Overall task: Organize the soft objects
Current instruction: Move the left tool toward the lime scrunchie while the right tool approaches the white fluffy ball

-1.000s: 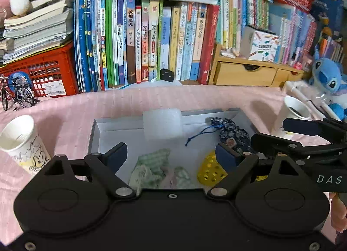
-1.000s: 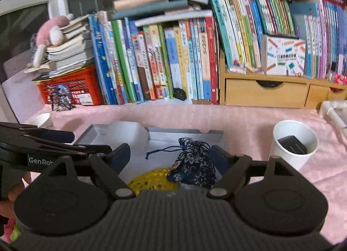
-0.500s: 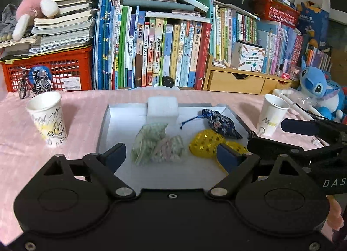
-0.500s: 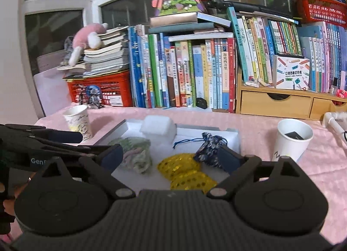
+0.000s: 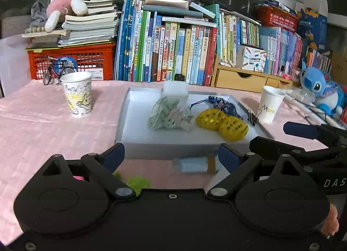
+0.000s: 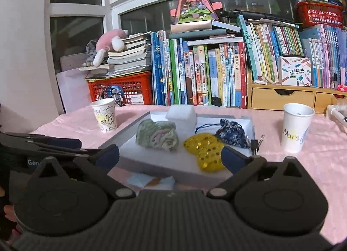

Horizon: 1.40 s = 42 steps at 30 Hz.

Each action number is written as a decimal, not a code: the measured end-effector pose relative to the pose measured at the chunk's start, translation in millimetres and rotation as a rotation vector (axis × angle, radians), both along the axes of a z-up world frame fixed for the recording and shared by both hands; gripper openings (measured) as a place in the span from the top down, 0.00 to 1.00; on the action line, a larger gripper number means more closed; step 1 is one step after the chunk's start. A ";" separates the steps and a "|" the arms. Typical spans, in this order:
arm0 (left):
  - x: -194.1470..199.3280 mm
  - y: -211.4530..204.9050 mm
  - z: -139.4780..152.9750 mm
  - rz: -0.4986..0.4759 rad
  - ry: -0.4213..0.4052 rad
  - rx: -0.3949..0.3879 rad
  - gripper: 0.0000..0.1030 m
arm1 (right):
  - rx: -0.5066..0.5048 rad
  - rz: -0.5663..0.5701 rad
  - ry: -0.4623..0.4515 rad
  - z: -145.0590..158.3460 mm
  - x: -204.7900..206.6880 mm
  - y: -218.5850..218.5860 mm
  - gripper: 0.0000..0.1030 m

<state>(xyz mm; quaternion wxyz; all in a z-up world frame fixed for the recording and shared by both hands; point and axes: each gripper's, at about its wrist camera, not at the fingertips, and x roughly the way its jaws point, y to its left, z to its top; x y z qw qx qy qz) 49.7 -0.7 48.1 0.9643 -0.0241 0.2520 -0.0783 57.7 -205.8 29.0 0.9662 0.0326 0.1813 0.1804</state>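
Both grippers are sitting short of the tray (image 5: 138, 142), on the near side, with nothing between the fingers. The left gripper (image 5: 171, 156) is standing wide open and empty. The right gripper (image 6: 170, 156) is opening its jaws at this moment, also empty.

The soft things are all lying inside the tray: a green cloth bundle (image 5: 170, 114) in the middle, a white foam block (image 5: 175, 91) touching it at the back, two yellow pouches (image 5: 223, 122) side by side to the right, and a dark blue drawstring bag (image 5: 223, 104) just behind them.

Judging by that, the step in hand looks like squaring up for a next pick or finishing off.

- Tidying further: I'm suggesting the yellow pouches first, since they are nearest the right gripper.
- Coming in over the near tray wall, not through it.
- Pinching a pouch across its middle; it will squash, so closing well in.
- Watching the binder clip (image 6: 256, 144) at the tray's right rim and the paper cup (image 6: 296, 127) beside it.
- Keeping the two grippers apart; they are crowding each other.
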 end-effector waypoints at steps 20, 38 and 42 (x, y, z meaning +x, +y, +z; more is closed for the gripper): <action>-46.3 25.3 -22.3 0.117 -0.116 0.169 0.01 | -0.152 -0.020 -0.029 -37.5 -27.2 37.2 0.00; -50.9 18.5 -25.6 0.019 -0.072 0.175 0.49 | -0.202 0.006 0.024 -49.8 -21.4 52.1 0.01; -38.6 19.8 -37.4 0.062 -0.015 0.190 0.50 | -0.218 0.001 0.041 -53.1 -17.6 56.0 0.01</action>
